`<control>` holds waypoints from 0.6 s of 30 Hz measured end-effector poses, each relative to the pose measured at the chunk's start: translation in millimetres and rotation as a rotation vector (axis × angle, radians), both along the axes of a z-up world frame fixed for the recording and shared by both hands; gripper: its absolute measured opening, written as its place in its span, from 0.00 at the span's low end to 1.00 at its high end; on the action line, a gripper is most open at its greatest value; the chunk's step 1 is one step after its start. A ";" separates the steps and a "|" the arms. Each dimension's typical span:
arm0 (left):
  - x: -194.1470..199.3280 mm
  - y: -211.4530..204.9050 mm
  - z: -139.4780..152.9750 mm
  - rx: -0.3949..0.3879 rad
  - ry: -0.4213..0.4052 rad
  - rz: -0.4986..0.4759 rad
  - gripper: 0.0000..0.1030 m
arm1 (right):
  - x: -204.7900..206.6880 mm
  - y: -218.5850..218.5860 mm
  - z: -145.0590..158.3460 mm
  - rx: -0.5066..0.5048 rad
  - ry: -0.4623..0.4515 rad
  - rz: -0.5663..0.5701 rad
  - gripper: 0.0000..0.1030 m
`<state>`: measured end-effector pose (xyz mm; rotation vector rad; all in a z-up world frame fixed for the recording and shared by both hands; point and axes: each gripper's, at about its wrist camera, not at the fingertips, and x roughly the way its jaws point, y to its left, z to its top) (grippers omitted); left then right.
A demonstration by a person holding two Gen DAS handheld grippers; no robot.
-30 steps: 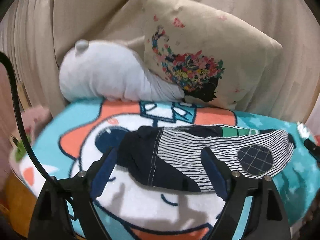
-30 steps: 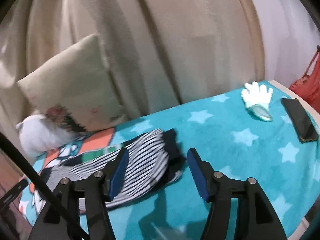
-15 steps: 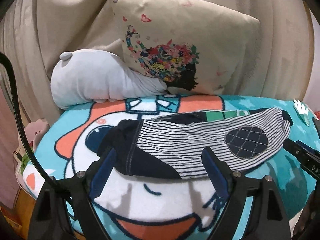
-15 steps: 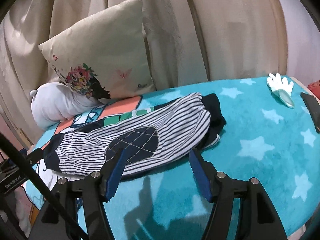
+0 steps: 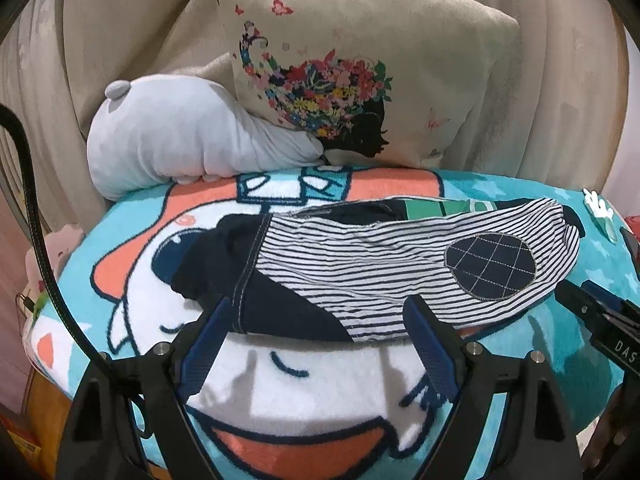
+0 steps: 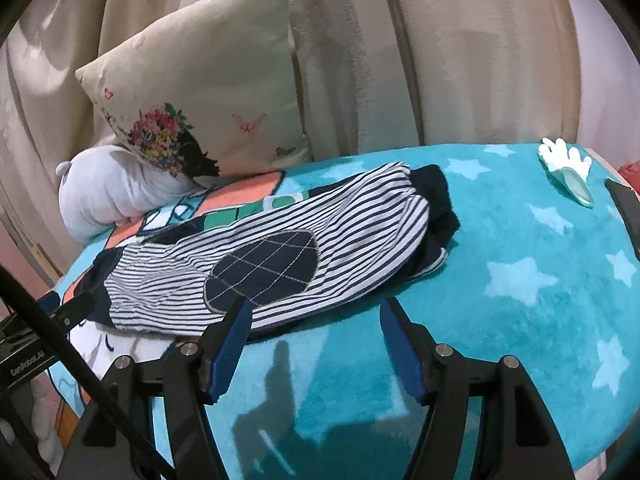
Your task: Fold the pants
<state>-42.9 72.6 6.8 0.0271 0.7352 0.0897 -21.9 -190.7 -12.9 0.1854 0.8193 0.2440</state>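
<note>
Small striped navy-and-white pants (image 5: 360, 272) with a navy checked knee patch (image 5: 490, 266) lie lengthwise on a teal cartoon blanket (image 5: 304, 396); they also show in the right wrist view (image 6: 280, 256). The navy waistband end (image 5: 216, 264) lies at the left, the navy cuff end (image 6: 434, 200) at the right. My left gripper (image 5: 316, 320) is open and empty, just in front of the waistband end. My right gripper (image 6: 314, 320) is open and empty, at the pants' near edge by the patch (image 6: 262, 266).
A floral cushion (image 5: 360, 64) and a white plush toy (image 5: 180, 140) lean against beige curtains at the back. A white glove-shaped object (image 6: 566, 166) and a dark phone (image 6: 626, 208) lie at the blanket's right edge. The blanket drops off at the front.
Both grippers have moved closer to the pants and lower; the right view swung left, bringing the pants to its centre. The pants have not moved. Both jaws stayed open.
</note>
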 end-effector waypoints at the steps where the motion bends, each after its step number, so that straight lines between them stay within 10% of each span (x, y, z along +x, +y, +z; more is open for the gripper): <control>1: 0.7 1.0 -1.2 -0.005 0.004 0.000 0.84 | -0.2 1.2 -0.5 -0.003 0.001 0.003 0.69; 18: 5.0 13.2 -14.6 -0.051 0.040 0.020 0.84 | -1.0 13.1 -8.5 -0.030 0.030 0.025 0.69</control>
